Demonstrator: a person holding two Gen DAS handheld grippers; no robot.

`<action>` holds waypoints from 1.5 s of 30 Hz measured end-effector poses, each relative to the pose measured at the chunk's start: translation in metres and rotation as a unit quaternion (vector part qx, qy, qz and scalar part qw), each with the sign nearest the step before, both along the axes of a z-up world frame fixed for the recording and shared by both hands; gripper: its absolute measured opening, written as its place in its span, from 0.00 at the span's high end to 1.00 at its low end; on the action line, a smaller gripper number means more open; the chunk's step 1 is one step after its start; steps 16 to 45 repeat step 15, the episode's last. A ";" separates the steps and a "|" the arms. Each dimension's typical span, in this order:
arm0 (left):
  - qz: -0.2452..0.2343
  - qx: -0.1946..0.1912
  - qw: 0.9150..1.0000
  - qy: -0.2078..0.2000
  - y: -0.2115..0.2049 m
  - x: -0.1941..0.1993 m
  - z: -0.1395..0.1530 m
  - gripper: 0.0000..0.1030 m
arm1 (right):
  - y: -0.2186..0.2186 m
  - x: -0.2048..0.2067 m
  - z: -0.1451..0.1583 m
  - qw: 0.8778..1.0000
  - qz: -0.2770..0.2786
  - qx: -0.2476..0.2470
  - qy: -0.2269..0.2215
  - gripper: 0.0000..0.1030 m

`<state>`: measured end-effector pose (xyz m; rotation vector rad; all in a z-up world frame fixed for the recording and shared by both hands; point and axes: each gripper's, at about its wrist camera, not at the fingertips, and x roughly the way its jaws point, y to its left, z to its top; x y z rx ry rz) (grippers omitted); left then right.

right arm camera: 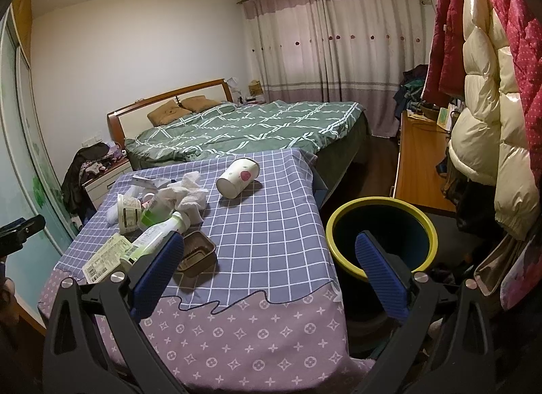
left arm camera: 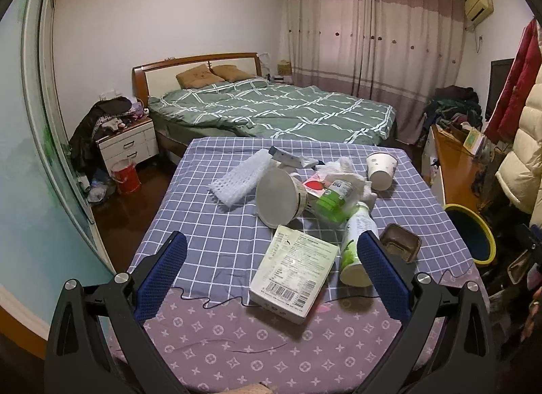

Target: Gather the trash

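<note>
Trash lies piled on the checked tablecloth (left arm camera: 216,241): a flat white carton (left arm camera: 294,274), a green-and-white bottle (left arm camera: 354,245), a tipped white tub (left arm camera: 279,196), a foam net sleeve (left arm camera: 240,177), crumpled tissue (left arm camera: 352,174), a brown foil tray (left arm camera: 399,243) and a paper cup (left arm camera: 381,169). My left gripper (left arm camera: 271,262) hovers open over the table's near edge, the carton and bottle between its blue pads. My right gripper (right arm camera: 271,258) is open above the table's right corner, with the foil tray (right arm camera: 196,253) by its left pad. A dark bin with a yellow rim (right arm camera: 379,238) stands right of the table.
A bed with a green quilt (left arm camera: 271,109) lies beyond the table. A white nightstand (left arm camera: 128,143) and red bucket (left arm camera: 125,175) are at the left. A wooden desk (right arm camera: 420,163) and hanging padded coats (right arm camera: 487,89) crowd the right side near the bin.
</note>
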<state>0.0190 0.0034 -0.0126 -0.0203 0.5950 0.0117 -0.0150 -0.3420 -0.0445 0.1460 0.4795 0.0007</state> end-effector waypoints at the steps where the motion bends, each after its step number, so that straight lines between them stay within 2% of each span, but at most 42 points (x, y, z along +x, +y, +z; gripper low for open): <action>1: -0.003 -0.004 1.000 0.003 0.001 0.001 -0.001 0.04 | 0.001 0.000 0.001 1.000 0.000 -0.001 -0.001 0.06; 5: 0.002 0.007 0.999 -0.032 -0.001 -0.004 0.000 0.04 | 0.004 0.000 0.001 1.000 0.002 -0.002 -0.002 0.06; 8: 0.005 0.019 0.999 -0.039 -0.002 -0.006 0.002 0.04 | 0.007 0.002 -0.001 1.000 0.004 -0.003 0.002 0.06; 11: 0.022 0.039 0.998 -0.036 -0.003 -0.004 0.004 0.04 | 0.007 0.002 -0.001 1.000 0.004 -0.002 0.002 0.06; 15: 0.031 0.033 0.999 -0.025 0.002 0.000 0.001 0.04 | 0.008 0.003 -0.003 1.000 0.004 -0.003 0.004 0.06; 45: 0.031 0.033 0.999 -0.025 0.002 0.000 0.001 0.04 | 0.008 0.003 -0.003 1.000 0.004 -0.003 0.004 0.06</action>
